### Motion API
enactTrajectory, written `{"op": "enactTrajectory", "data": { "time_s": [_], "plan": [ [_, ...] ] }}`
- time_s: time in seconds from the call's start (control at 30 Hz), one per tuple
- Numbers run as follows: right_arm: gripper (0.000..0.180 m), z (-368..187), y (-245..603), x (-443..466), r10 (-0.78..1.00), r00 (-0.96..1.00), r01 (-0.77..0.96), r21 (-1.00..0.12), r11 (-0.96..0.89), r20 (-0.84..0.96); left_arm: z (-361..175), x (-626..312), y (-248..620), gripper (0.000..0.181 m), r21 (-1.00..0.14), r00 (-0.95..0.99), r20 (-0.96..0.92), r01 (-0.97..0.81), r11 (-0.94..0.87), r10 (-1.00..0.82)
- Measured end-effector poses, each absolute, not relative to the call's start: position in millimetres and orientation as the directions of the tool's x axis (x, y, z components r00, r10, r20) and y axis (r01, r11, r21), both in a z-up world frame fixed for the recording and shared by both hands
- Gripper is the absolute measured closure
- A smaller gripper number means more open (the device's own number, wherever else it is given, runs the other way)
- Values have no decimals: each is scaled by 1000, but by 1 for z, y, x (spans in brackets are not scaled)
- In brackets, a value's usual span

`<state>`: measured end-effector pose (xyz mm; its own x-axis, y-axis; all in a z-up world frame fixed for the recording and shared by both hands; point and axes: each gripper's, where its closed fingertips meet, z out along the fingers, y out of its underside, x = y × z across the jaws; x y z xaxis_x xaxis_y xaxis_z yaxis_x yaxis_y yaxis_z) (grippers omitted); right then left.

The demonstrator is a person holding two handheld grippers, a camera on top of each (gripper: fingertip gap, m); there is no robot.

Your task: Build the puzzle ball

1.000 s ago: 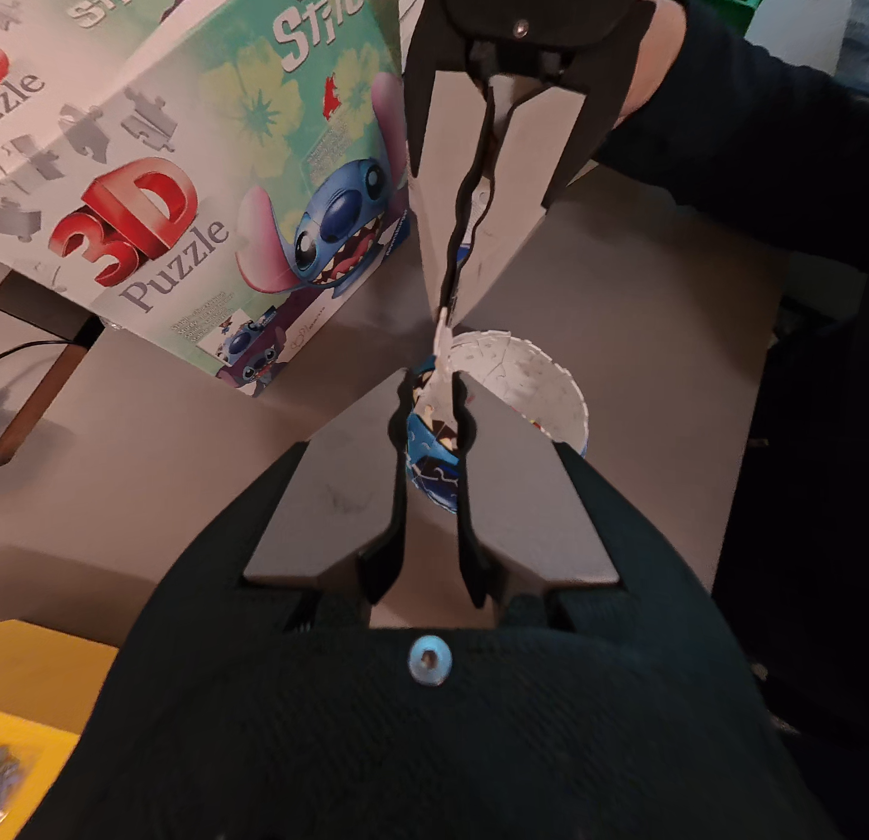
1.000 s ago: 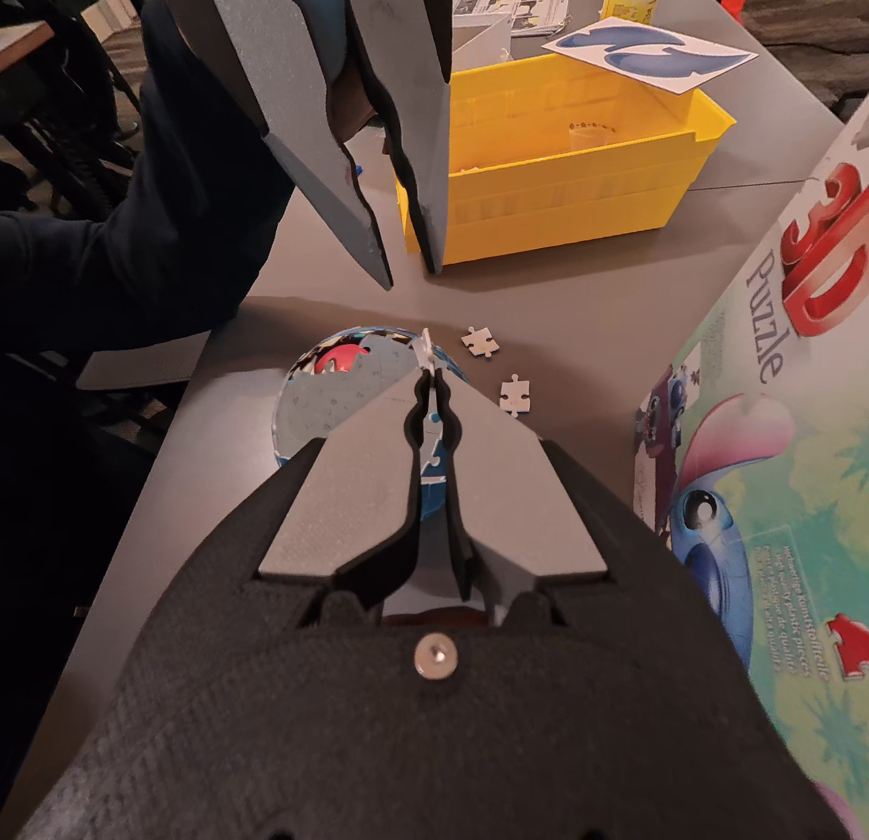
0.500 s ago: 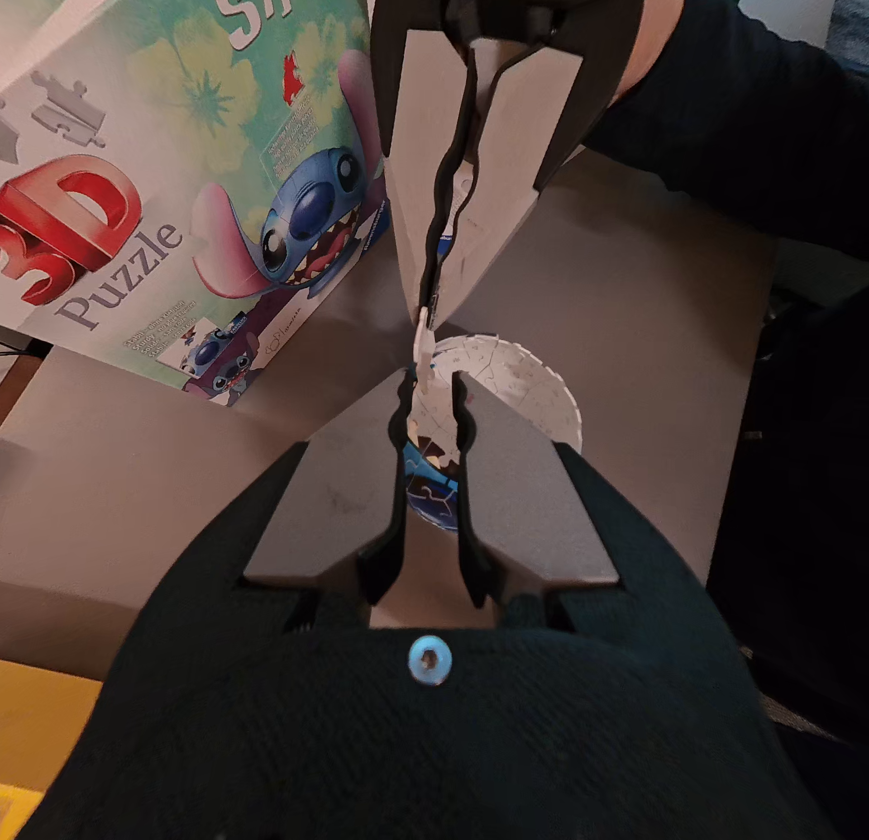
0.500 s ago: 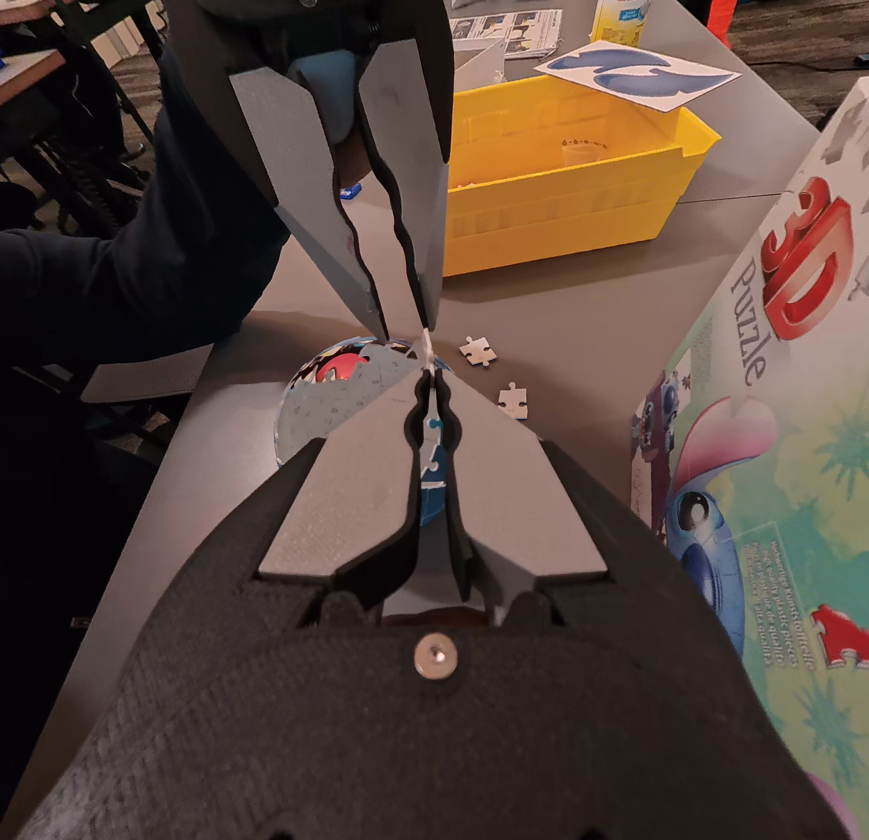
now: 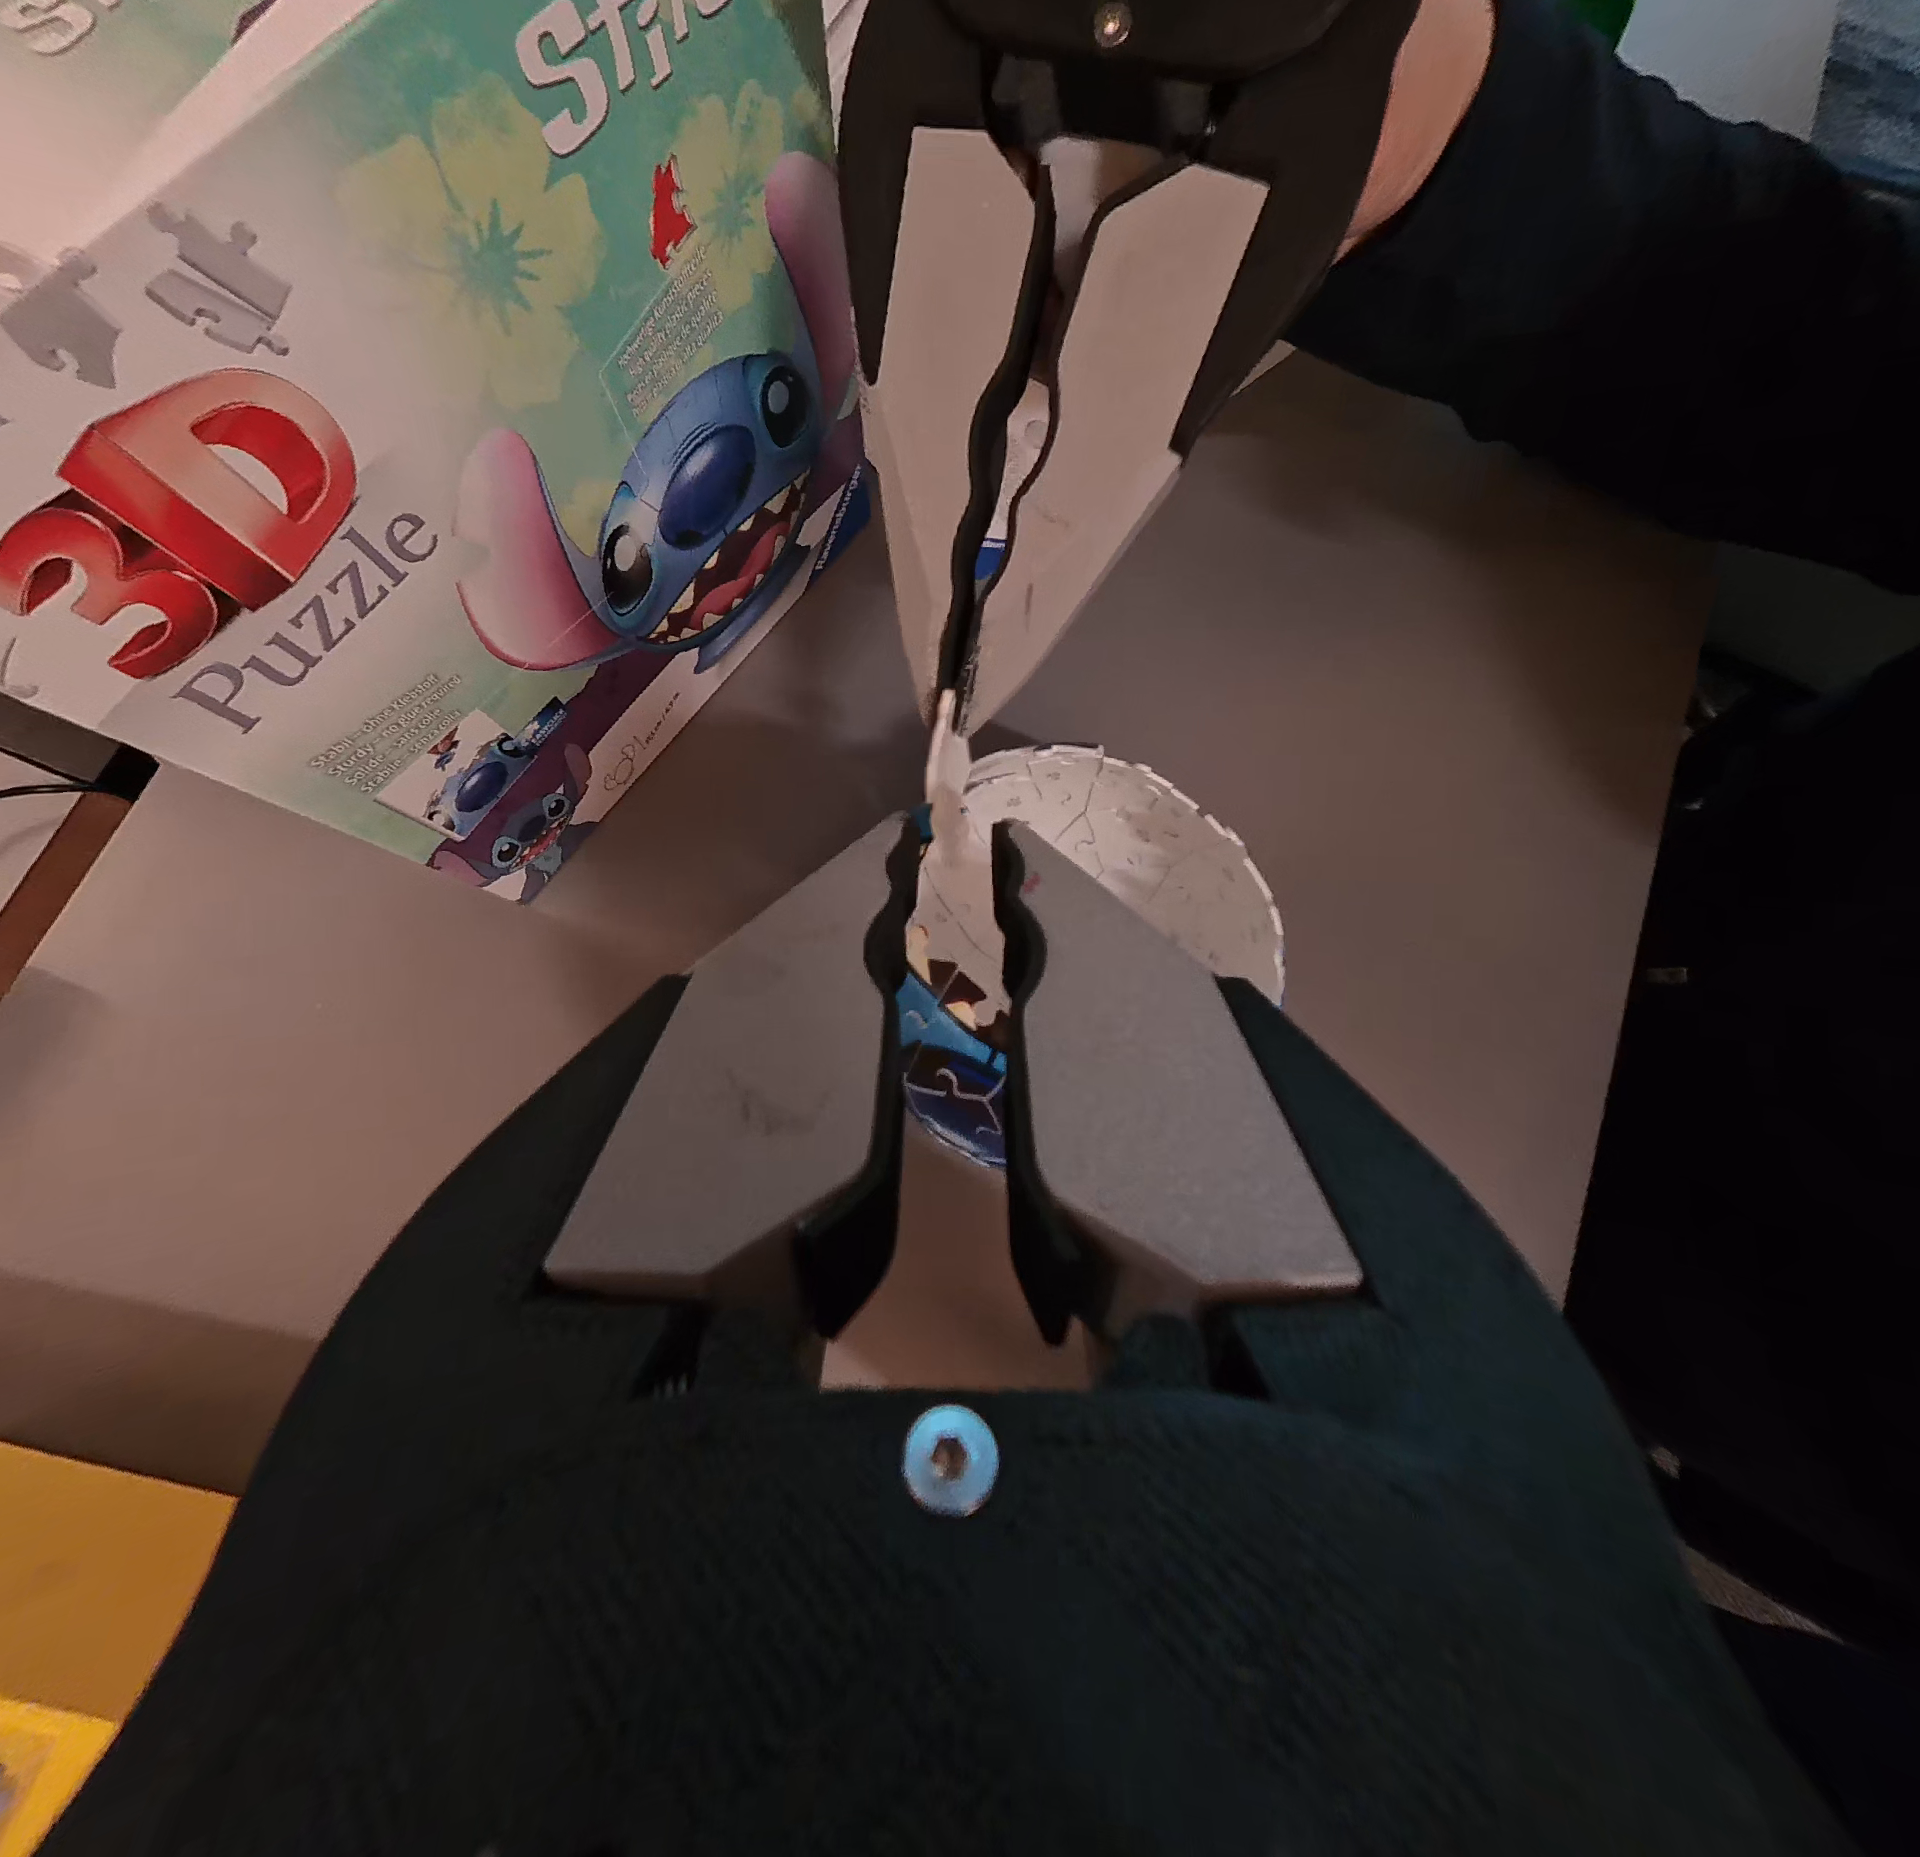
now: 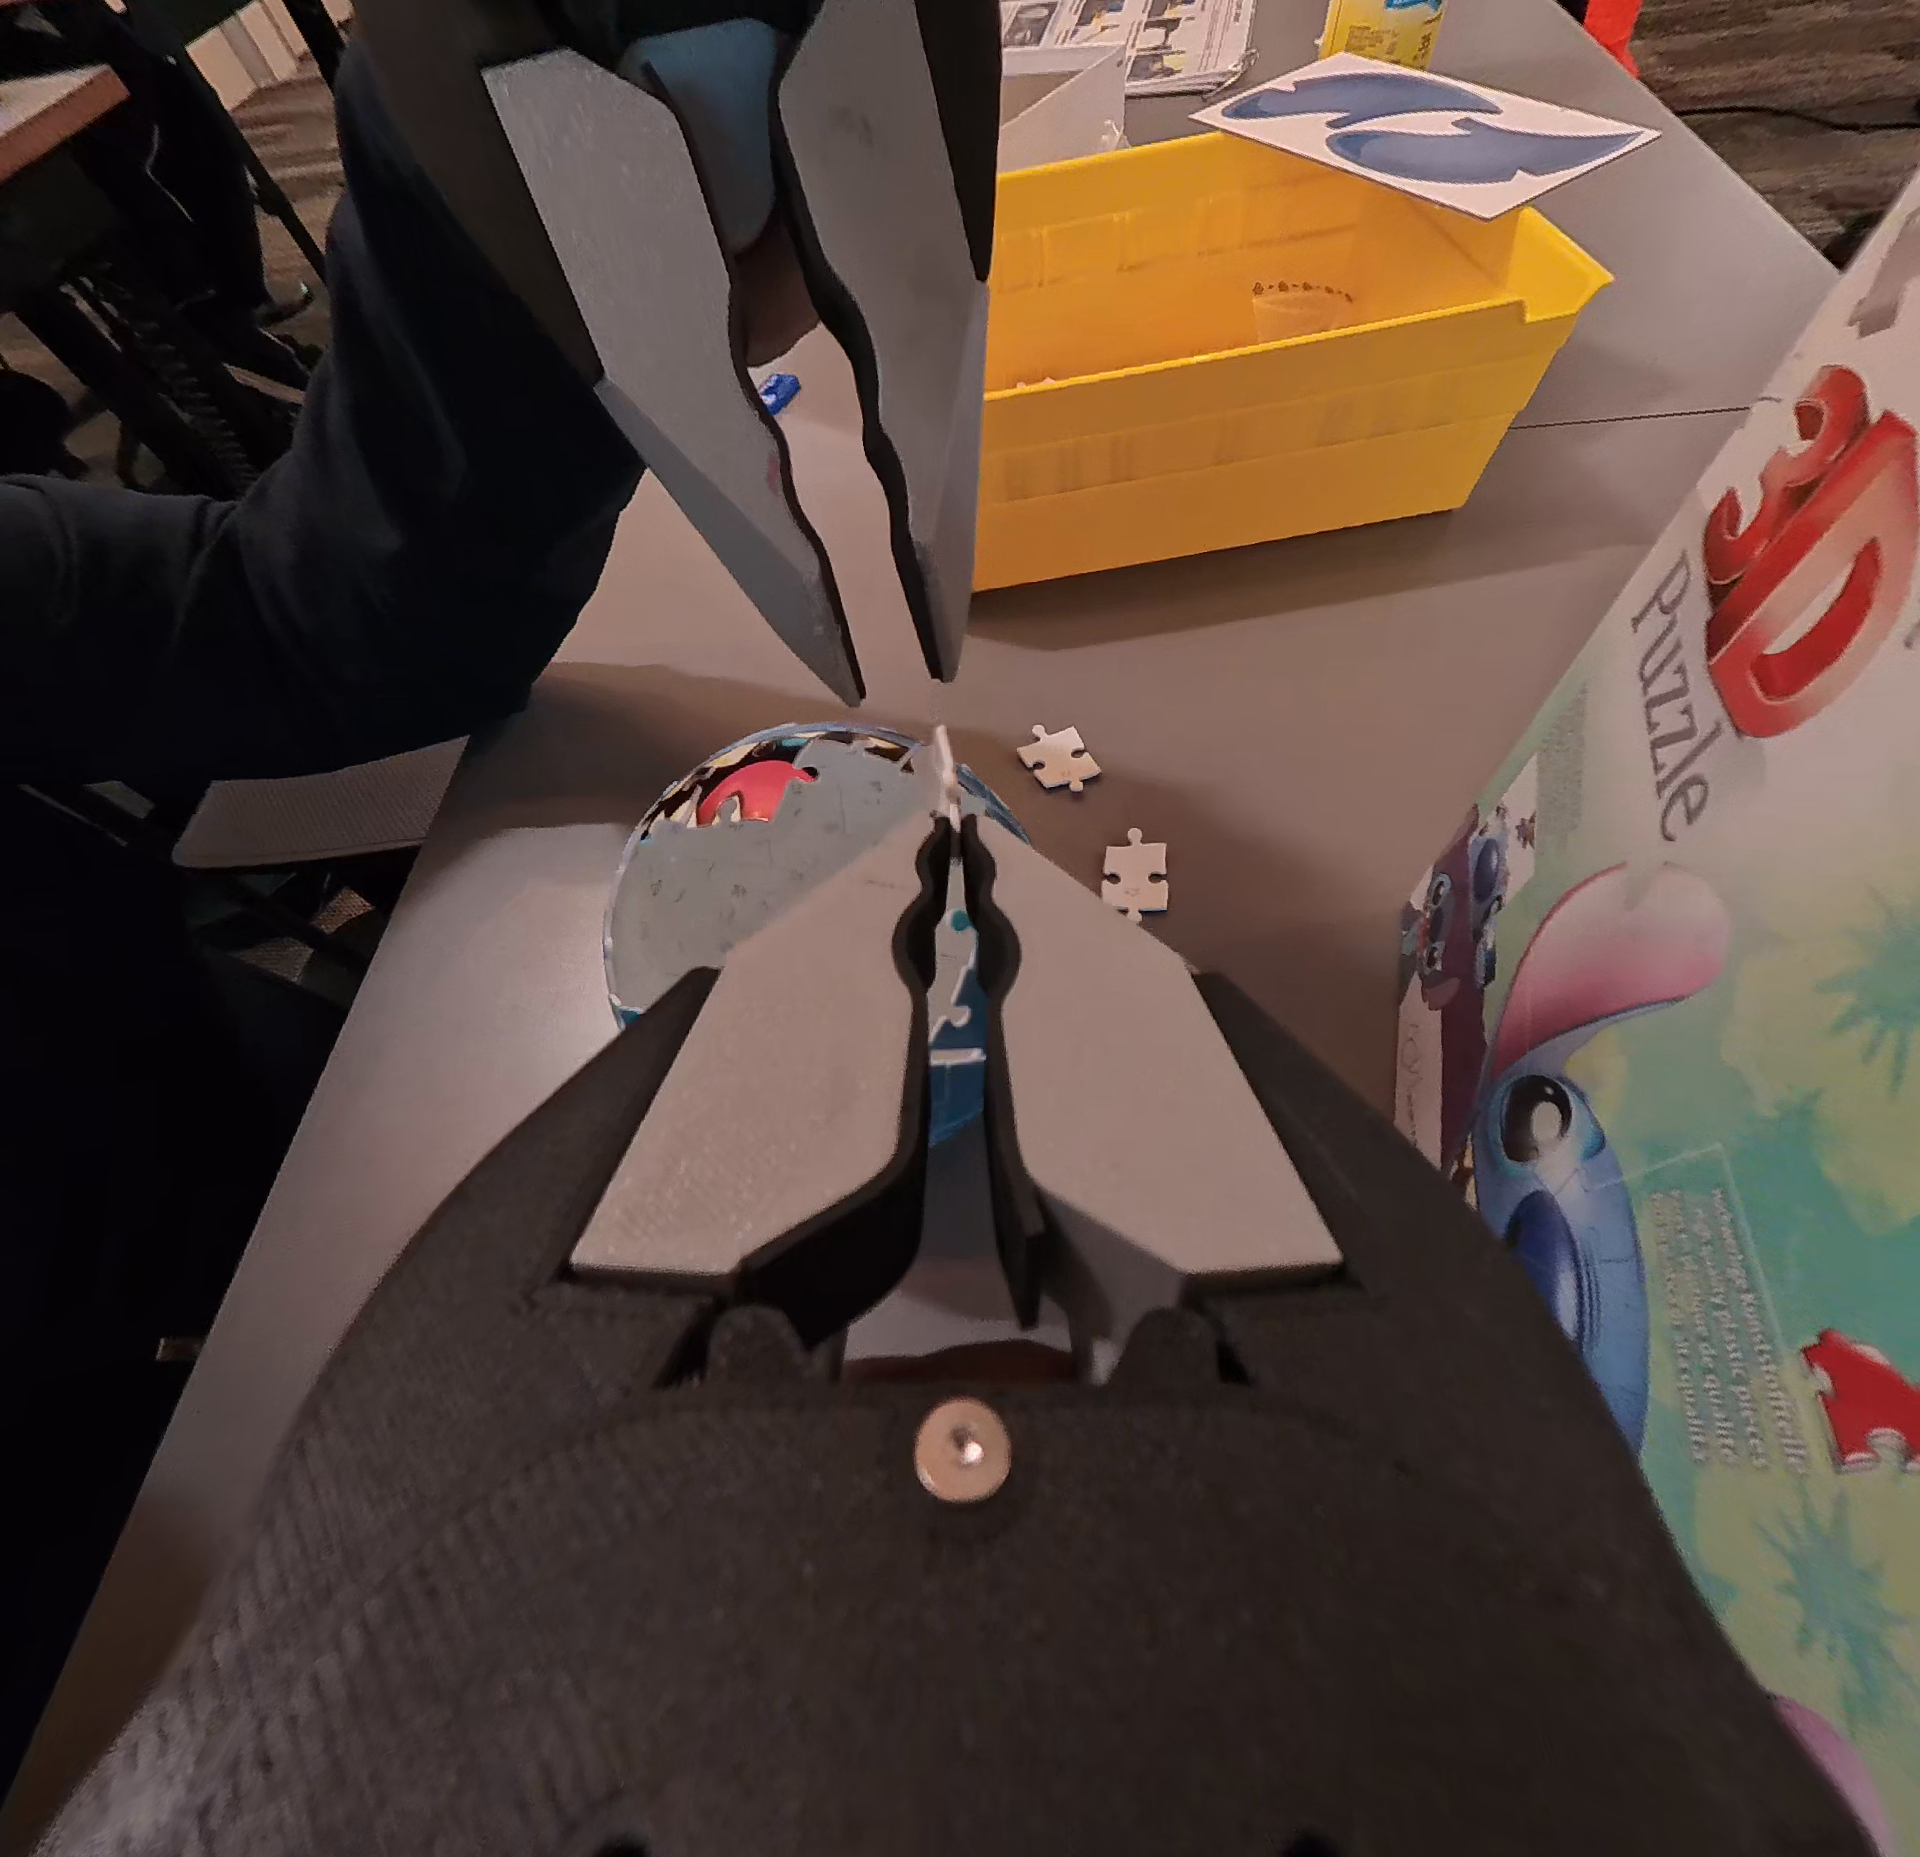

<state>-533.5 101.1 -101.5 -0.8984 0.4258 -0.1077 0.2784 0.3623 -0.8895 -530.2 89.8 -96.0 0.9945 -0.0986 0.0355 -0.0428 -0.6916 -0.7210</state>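
Observation:
The half-built puzzle ball (image 6: pixel 727 872) lies open like a bowl on the grey table; it is white inside and blue outside, and also shows in the left wrist view (image 5: pixel 1164 862). My right gripper (image 6: pixel 948 833) is shut on a white puzzle piece (image 6: pixel 942 768) held edge-up above the ball's rim. In the left wrist view the right gripper (image 5: pixel 954 701) comes in from the top with the piece (image 5: pixel 948 768). My left gripper (image 5: pixel 951 828) is open by a narrow gap, and the piece's free end sits between its tips. It comes from above in the right wrist view (image 6: pixel 899 677).
The big puzzle box (image 5: pixel 416 405) stands close by, on the right in the right wrist view (image 6: pixel 1714 1080). Two loose pieces (image 6: pixel 1060 758) (image 6: pixel 1135 872) lie beside the ball. A yellow bin (image 6: pixel 1247 405) sits behind, with a printed sheet (image 6: pixel 1423 129) on it. The table edge is near the ball. The grippers are tip to tip, or close to it.
My left gripper has come down and in until its tips flank the free end of the piece. The right gripper keeps its hold on the piece above the ball.

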Motion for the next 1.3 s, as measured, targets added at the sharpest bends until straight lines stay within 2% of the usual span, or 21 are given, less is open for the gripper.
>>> {"op": "enactTrajectory", "data": {
  "time_s": [0.2, 0.37, 0.8, 1.3],
  "plan": [
    [180, -106, 97, -528, 405, -910, 263, -878, 400, -88, -106, -526, 98, 170, -693, 993, 25, -66, -718, -116],
    [180, -105, 97, -527, 397, -914, 256, -876, 408, -83, -112, -523, 99, 180, -676, 991, 18, -86, -732, -133],
    [180, -102, 93, -526, 391, -919, 223, -886, 406, -52, -120, -524, 98, 181, -645, 991, 12, -95, -758, -135],
    [180, -111, 91, -532, 416, -909, 224, -877, 425, -30, -119, -533, 93, 181, -618, 991, -80, -132, -775, -105]
  ]
}}
